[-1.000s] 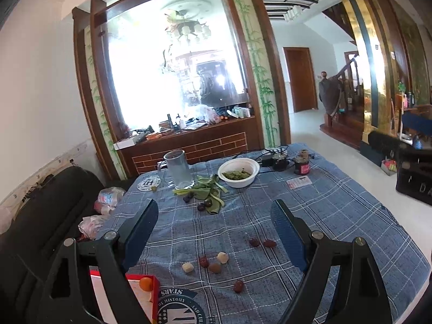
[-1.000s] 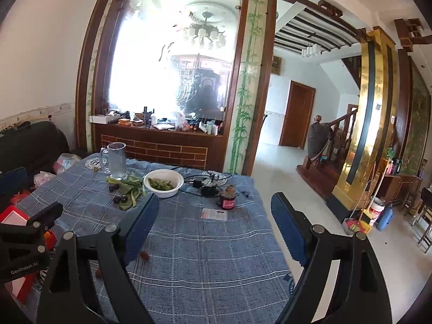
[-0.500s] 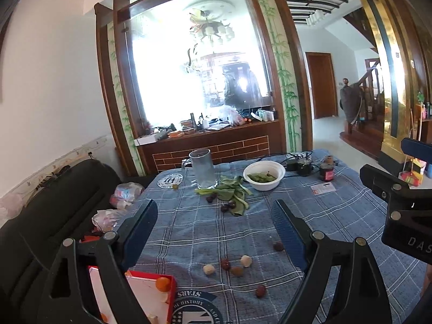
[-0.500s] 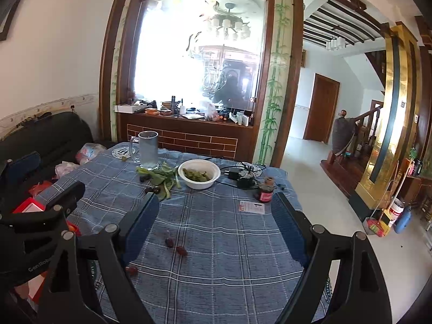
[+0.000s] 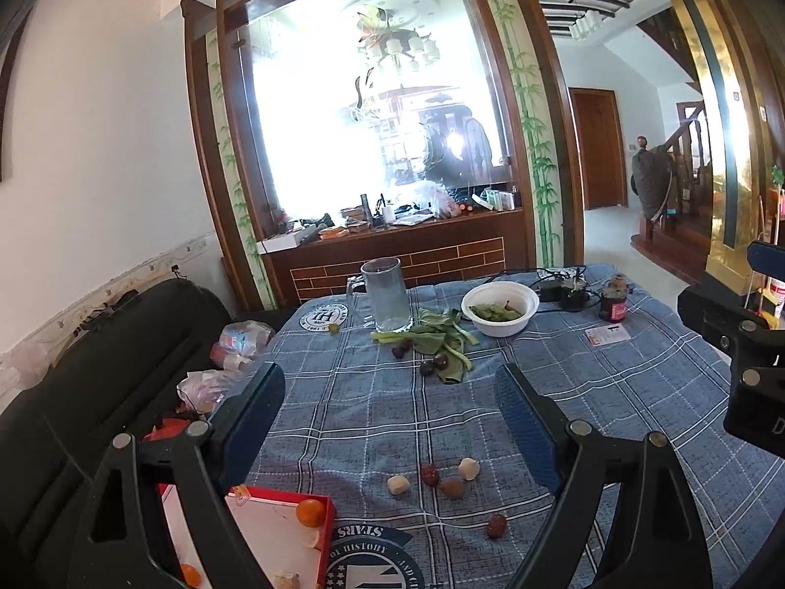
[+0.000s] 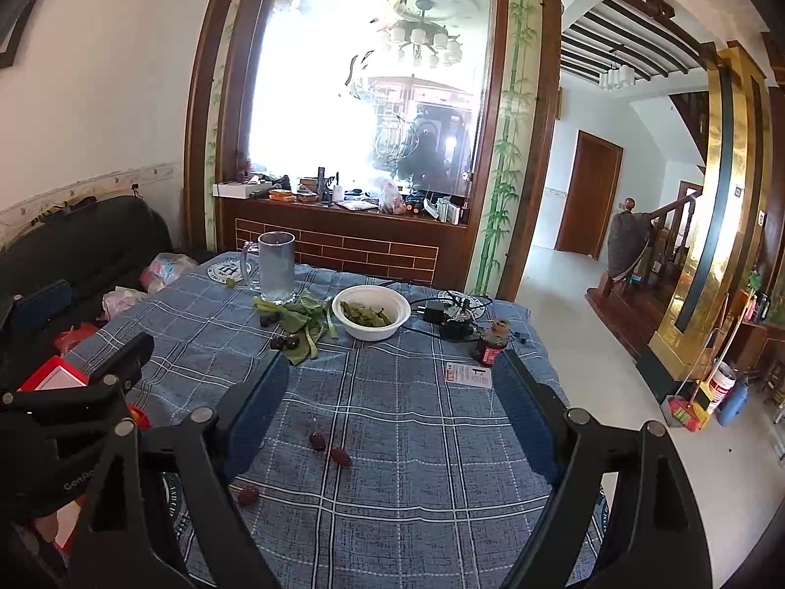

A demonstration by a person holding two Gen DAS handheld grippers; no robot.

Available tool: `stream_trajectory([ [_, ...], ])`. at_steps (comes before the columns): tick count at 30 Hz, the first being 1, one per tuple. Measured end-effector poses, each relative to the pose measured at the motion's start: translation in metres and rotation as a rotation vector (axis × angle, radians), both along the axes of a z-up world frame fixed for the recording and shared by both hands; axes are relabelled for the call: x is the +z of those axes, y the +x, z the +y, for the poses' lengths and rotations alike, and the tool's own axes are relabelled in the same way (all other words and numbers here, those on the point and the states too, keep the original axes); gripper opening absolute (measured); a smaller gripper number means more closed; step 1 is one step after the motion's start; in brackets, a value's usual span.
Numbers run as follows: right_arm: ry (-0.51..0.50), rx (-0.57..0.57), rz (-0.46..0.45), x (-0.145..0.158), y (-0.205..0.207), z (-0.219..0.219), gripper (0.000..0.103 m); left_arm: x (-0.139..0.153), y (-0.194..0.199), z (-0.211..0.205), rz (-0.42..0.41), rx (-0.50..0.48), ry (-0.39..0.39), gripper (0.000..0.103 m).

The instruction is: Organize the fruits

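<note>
Several small fruits lie on the blue checked tablecloth (image 5: 613,392): red dates (image 5: 430,474) (image 5: 496,525) and pale peeled pieces (image 5: 397,484) (image 5: 468,468) in the left wrist view. The right wrist view shows red dates (image 6: 317,441) (image 6: 340,456) (image 6: 248,495). A red-rimmed box (image 5: 274,535) at the near left holds a small orange (image 5: 311,512). Dark plums (image 5: 433,364) lie by green leaves (image 5: 436,338). My left gripper (image 5: 390,422) is open and empty above the fruits. My right gripper (image 6: 392,417) is open and empty.
A glass mug (image 5: 386,294), a white bowl of green pods (image 5: 499,307), a small red jar (image 5: 613,297), a card (image 5: 607,334) and cables stand at the far side. A black sofa (image 5: 98,368) with bags lies left. The table edge drops to the floor on the right (image 6: 579,392).
Both grippers have turned their view leftward and tilted down slightly; the loose fruits now sit more centrally. Both stay open and empty.
</note>
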State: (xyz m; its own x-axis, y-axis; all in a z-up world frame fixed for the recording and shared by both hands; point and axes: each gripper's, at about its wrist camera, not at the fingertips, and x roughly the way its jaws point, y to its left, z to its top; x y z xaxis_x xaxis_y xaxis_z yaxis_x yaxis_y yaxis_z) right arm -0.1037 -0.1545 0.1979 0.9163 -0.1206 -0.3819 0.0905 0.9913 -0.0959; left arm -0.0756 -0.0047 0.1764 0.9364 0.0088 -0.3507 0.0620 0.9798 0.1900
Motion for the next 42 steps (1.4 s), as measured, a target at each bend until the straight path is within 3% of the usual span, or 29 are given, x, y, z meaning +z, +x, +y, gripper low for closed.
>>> stream_trajectory([
  [25, -0.004, -0.002, 0.0, -0.002, 0.004, 0.004, 0.085, -0.005, -0.001, -0.001, 0.008, -0.004, 0.002, 0.087],
  [42, -0.048, 0.0, 0.026, -0.014, 0.017, 0.012, 0.085, -0.026, 0.014, 0.008, 0.081, -0.009, 0.011, 0.087],
])
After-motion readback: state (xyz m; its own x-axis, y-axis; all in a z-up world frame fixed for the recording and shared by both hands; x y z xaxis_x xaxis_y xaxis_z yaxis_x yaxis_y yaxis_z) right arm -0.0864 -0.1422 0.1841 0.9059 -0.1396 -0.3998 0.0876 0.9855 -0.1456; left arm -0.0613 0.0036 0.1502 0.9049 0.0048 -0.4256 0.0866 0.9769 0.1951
